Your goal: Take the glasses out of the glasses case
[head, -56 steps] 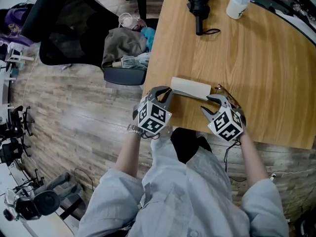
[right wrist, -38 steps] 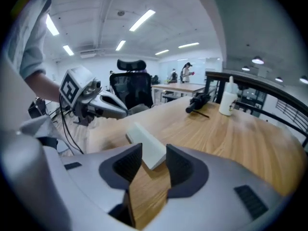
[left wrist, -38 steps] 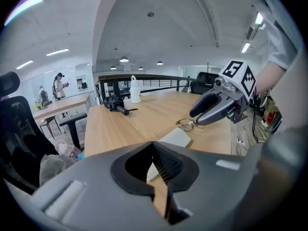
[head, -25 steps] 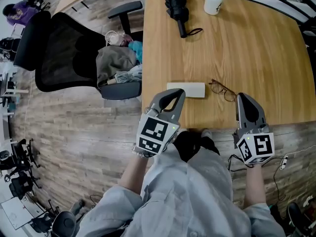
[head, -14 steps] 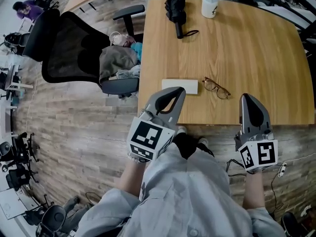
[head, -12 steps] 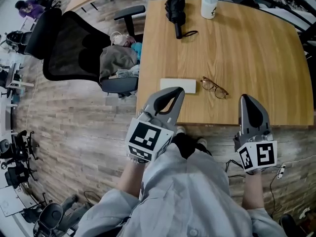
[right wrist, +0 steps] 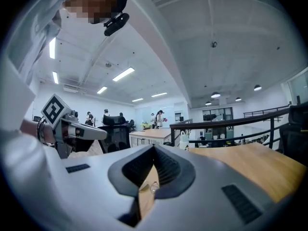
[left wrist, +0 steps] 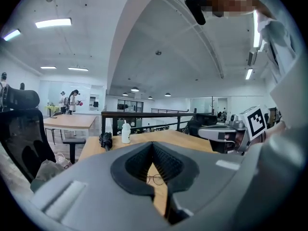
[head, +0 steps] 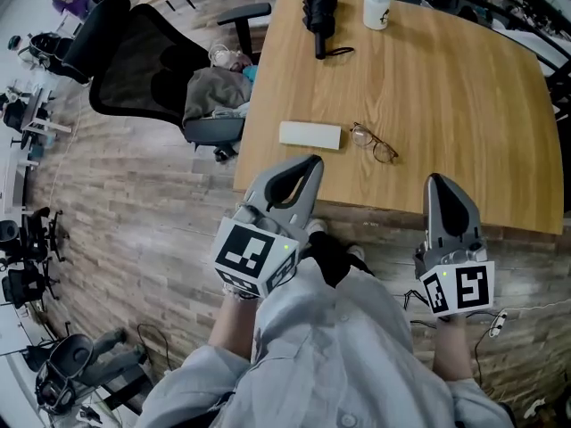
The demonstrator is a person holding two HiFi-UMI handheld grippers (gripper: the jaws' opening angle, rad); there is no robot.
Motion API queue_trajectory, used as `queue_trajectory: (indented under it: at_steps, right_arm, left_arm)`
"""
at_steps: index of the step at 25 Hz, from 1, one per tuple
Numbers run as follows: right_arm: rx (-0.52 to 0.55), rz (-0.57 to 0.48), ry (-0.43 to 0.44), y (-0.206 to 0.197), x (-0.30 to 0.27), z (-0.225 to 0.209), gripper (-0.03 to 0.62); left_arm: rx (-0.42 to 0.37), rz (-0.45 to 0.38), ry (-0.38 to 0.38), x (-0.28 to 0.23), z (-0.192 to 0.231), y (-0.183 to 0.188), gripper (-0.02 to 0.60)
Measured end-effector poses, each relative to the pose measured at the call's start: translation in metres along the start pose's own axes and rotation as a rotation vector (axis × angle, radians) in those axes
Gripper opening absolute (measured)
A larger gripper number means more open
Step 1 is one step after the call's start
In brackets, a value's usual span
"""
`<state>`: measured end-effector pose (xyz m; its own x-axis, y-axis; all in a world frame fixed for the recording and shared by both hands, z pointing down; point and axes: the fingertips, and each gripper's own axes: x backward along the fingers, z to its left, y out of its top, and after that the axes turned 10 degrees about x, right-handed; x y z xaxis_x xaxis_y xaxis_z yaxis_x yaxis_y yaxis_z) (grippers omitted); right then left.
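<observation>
The white glasses case (head: 310, 135) lies closed near the table's left front edge. The thin-framed glasses (head: 373, 144) lie on the wood just right of it, outside the case. Both grippers hover off the table's front edge, close to my body. My left gripper (head: 313, 160) is shut and empty, its tip short of the case. My right gripper (head: 436, 179) is shut and empty, right of the glasses. In the left gripper view the jaws (left wrist: 153, 144) meet, and the glasses (left wrist: 155, 179) show below them. In the right gripper view, the glasses (right wrist: 153, 187) show beneath the shut jaws (right wrist: 154, 147).
A folded black umbrella (head: 319, 12) and a white bottle (head: 376, 3) stand at the far end of the wooden table (head: 446, 96). A black office chair (head: 147, 61) with piled clothes (head: 214, 92) stands left of the table. People stand far off in the room.
Both grippers have drawn back from the table toward my body and risen. The case and glasses stay where they lay on the table.
</observation>
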<state>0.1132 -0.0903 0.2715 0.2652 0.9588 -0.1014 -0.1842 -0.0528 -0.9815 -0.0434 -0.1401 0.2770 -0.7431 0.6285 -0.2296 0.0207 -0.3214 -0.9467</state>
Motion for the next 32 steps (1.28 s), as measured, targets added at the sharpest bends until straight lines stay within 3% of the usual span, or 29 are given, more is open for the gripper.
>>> queue_trajectory:
  at_steps: [10,18,32]
  right_arm:
    - [0.041,-0.033,0.101,0.009,0.01,0.023,0.0]
    - [0.059,-0.056,0.072,0.025,0.004,0.028,0.0]
    - [0.096,-0.085,0.014,0.051,-0.022,0.03,0.0]
  left_arm:
    - [0.058,-0.062,0.066,0.024,-0.017,0.012,0.005]
    - [0.019,-0.093,0.025,0.028,-0.01,0.031,0.005]
    - [0.039,-0.121,-0.035,0.025,0.016,0.053,0.005]
